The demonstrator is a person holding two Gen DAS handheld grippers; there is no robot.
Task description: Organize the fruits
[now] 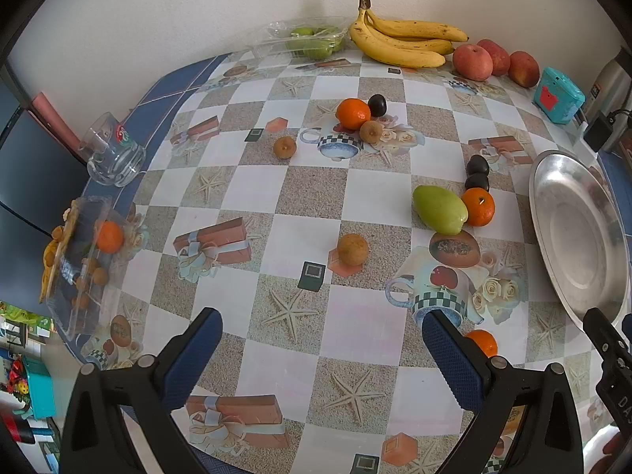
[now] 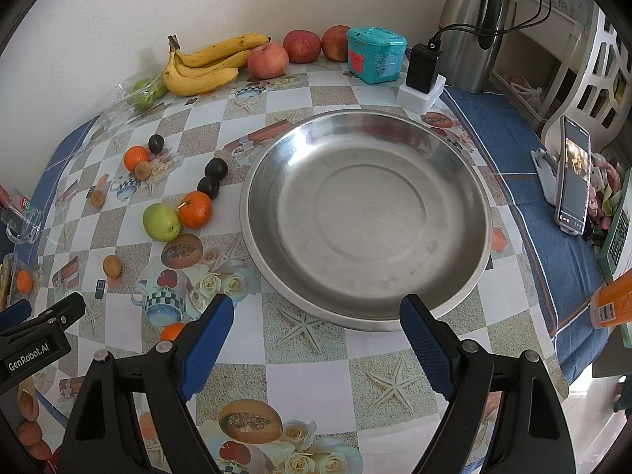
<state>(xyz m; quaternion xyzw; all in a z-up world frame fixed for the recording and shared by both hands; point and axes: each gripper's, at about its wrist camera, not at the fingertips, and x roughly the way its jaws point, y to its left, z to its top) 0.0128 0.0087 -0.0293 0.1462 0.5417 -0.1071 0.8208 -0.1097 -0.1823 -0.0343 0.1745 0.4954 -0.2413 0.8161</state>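
Observation:
Loose fruit lies on the patterned tablecloth. A green fruit (image 1: 439,209) touches a tangerine (image 1: 478,206), with two dark plums (image 1: 477,173) behind. A brown longan (image 1: 352,249) sits mid-table. Another tangerine (image 1: 352,113), a plum (image 1: 377,104) and two longans (image 1: 370,131) lie farther back. A small tangerine (image 1: 482,341) sits by my left gripper's right finger. My left gripper (image 1: 320,339) is open and empty above the table. My right gripper (image 2: 316,328) is open and empty before an empty steel plate (image 2: 363,213). Bananas (image 1: 399,41) and apples (image 1: 474,61) lie by the wall.
A glass mug (image 1: 112,154) lies on its side at the left edge. A clear plastic box (image 1: 83,264) holds a tangerine and longans. Another clear box (image 1: 308,39) holds green fruit. A teal box (image 2: 375,55), charger, thermos (image 2: 474,27) and phone on a stand (image 2: 572,177) stand at the right.

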